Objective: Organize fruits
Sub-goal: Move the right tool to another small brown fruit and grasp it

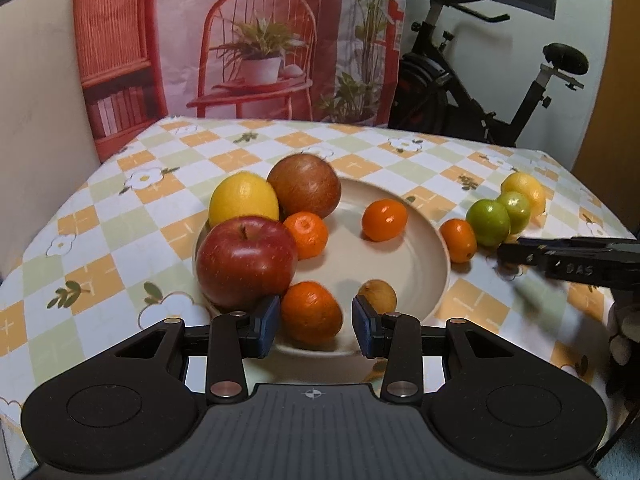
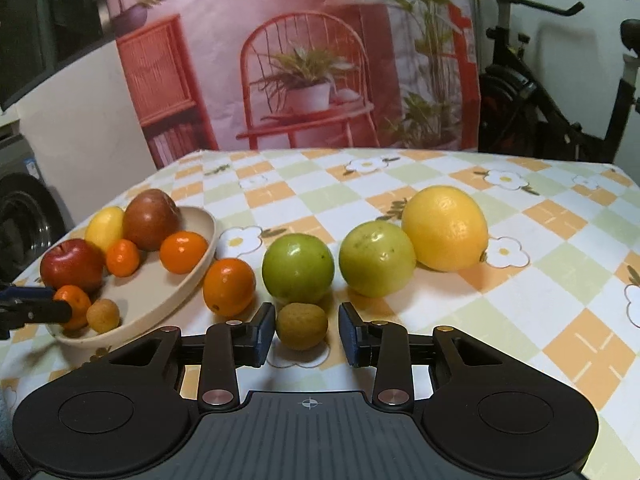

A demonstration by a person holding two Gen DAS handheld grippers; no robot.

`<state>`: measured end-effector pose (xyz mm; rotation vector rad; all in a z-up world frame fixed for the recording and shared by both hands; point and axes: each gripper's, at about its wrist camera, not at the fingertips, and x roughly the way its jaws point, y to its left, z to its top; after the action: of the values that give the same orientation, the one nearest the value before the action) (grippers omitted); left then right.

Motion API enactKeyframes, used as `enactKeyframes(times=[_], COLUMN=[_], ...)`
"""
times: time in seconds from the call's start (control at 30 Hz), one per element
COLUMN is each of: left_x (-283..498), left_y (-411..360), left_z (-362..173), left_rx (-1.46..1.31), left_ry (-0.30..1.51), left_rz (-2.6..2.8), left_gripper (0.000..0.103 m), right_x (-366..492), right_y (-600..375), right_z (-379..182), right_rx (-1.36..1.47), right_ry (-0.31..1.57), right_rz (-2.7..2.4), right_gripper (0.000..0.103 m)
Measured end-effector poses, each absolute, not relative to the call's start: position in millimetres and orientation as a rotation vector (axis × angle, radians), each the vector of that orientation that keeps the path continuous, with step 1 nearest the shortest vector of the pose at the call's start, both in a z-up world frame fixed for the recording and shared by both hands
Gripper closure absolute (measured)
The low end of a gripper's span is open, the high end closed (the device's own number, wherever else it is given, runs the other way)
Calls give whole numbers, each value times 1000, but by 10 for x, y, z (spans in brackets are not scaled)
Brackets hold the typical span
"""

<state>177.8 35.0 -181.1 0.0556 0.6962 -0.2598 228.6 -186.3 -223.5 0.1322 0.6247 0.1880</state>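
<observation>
A cream plate [image 1: 440,248] holds a red apple [image 1: 246,262], a lemon [image 1: 243,200], a brownish apple [image 1: 304,186], several small oranges and a longan [image 1: 378,294]. My left gripper [image 1: 315,328] is open over the plate's near rim. A mandarin [image 1: 311,312] lies between its pads, with a sliver of plate showing on the right. On the cloth, right of the plate, runs a row: orange [image 2: 229,286], two green fruits [image 2: 298,266] [image 2: 376,258], lemon [image 2: 445,228]. My right gripper [image 2: 307,334] is open around a second longan [image 2: 302,326] resting on the cloth.
The checked tablecloth [image 2: 520,320] is bare to the right of and behind the row. A printed backdrop [image 1: 260,40] hangs behind the table and an exercise bike [image 1: 480,92] stands at the far right. The right gripper's fingers [image 1: 520,254] reach in beside the row.
</observation>
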Motion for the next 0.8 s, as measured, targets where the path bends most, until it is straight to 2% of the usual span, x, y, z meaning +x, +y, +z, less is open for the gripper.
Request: enactKeyframes(times=[0.17, 0.8], left_x=[1729, 1705], left_y=[293, 170], left_z=[-1741, -1713], left_rx=[73, 139], left_ry=[642, 624], left_rz=[-265, -307], left_gripper=[61, 61], right_x=[2289, 2177], right_y=[-1866, -1924], right_z=[-2259, -2217], right_rx=[141, 169], right_ry=[632, 569], right_rz=[199, 197], right_gripper=[77, 77])
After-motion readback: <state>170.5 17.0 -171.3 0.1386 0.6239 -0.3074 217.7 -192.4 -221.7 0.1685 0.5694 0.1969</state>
